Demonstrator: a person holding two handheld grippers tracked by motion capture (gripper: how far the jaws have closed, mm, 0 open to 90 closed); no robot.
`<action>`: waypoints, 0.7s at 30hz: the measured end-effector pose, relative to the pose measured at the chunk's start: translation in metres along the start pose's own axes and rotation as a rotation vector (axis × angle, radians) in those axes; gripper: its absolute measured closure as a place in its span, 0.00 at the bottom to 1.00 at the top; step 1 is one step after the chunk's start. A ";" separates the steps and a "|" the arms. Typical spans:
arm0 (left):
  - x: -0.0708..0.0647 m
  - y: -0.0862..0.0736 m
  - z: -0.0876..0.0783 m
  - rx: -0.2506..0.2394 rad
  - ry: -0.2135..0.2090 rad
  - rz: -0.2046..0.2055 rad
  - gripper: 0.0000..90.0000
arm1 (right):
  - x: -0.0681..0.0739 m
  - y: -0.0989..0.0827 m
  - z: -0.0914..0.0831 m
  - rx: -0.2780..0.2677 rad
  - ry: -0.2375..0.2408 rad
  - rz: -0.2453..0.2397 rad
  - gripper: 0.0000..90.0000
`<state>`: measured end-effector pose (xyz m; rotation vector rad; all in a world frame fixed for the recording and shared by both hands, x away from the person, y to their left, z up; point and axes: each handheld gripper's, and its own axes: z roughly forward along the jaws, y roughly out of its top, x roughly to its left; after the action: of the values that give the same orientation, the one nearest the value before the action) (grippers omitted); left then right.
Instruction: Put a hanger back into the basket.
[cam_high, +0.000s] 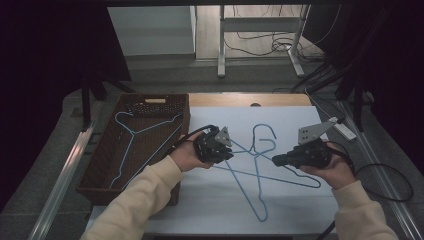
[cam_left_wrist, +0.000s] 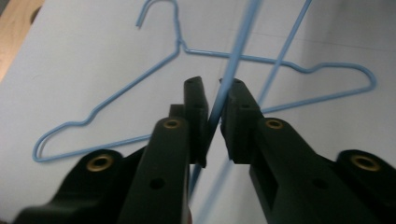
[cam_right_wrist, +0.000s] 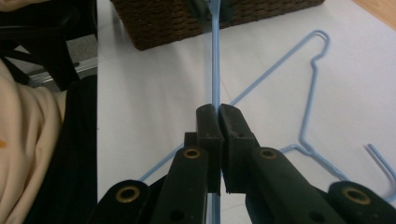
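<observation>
Over the white table (cam_high: 210, 205) in the high view, both cream-sleeved forearms are reached inward, the left gripper (cam_high: 226, 148) and right gripper (cam_high: 276, 160) each clamped on a thin blue wire hanger (cam_high: 272, 176) lifted between them, with a second blue hanger (cam_high: 260, 134) flat beneath and a third hanger (cam_high: 131, 137) lying in the brown woven basket (cam_high: 100, 165). Along the left gripper view, the matte black jaws are seen pinched on the held hanger's wire (cam_left_wrist: 233, 74), with the flat hanger (cam_left_wrist: 140, 88) spread on the smooth sheet beyond. Along the right gripper view, the jaws are closed tight on the same straight wire (cam_right_wrist: 215, 65), which runs toward the basket's rough weave (cam_right_wrist: 159, 23).
</observation>
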<state>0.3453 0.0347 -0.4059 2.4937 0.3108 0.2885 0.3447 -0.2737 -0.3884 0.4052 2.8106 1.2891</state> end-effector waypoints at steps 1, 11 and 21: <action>-0.002 0.000 -0.001 -0.004 -0.007 0.003 0.91 | 0.000 0.000 0.000 0.000 0.000 0.000 0.98; -0.001 -0.002 -0.019 -0.047 -0.036 -0.085 0.96 | -0.011 0.003 0.002 -0.125 -0.120 0.039 0.78; 0.009 -0.015 -0.048 -0.132 0.025 -0.218 0.96 | 0.003 0.002 -0.019 -0.339 -0.258 0.095 0.49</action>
<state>0.3388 0.0748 -0.3753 2.3035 0.5514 0.2427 0.3397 -0.2862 -0.3738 0.6409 2.3330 1.5673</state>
